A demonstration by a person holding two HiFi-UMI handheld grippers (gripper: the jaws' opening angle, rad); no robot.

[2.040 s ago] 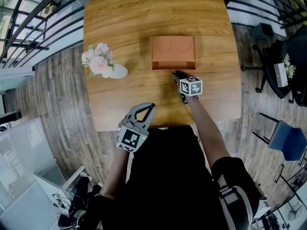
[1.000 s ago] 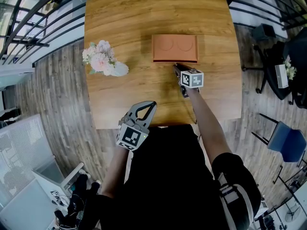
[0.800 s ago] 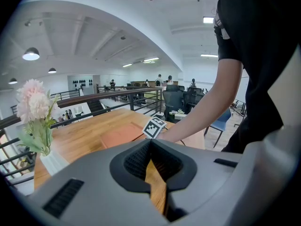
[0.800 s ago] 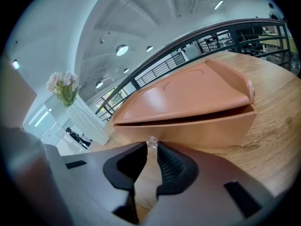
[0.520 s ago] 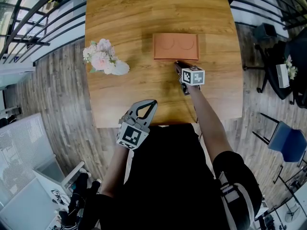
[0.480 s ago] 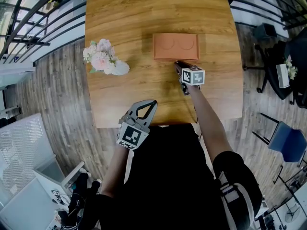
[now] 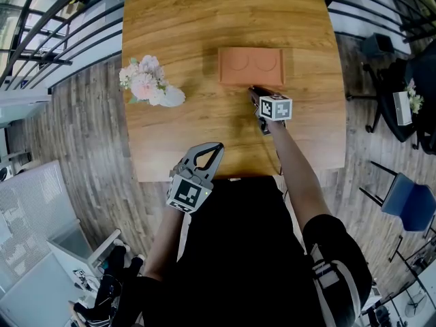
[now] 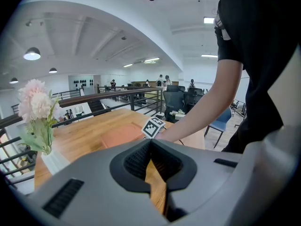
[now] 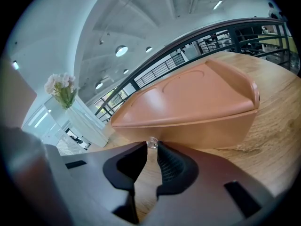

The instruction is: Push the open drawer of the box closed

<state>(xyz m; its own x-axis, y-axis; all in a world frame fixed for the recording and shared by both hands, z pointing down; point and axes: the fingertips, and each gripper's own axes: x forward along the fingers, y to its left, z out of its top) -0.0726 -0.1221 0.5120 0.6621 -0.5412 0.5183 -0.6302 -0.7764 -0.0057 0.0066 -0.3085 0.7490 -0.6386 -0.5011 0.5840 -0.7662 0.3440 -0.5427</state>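
At the left of the surface (image 7: 204, 19) stands a vase of flowers (image 7: 144, 84). The left claw (image 7: 212, 148) hangs closed and empty near the front edge. The box (image 7: 251, 67) sits mid-surface, its drawer (image 9: 202, 131) apparently flush. The right claw (image 7: 252, 89) is nearly closed, seemingly nipping the drawer's small clear knob (image 9: 151, 143). Withdrawing without letting go would drag the drawer open, and pressing harder could skid the box away.
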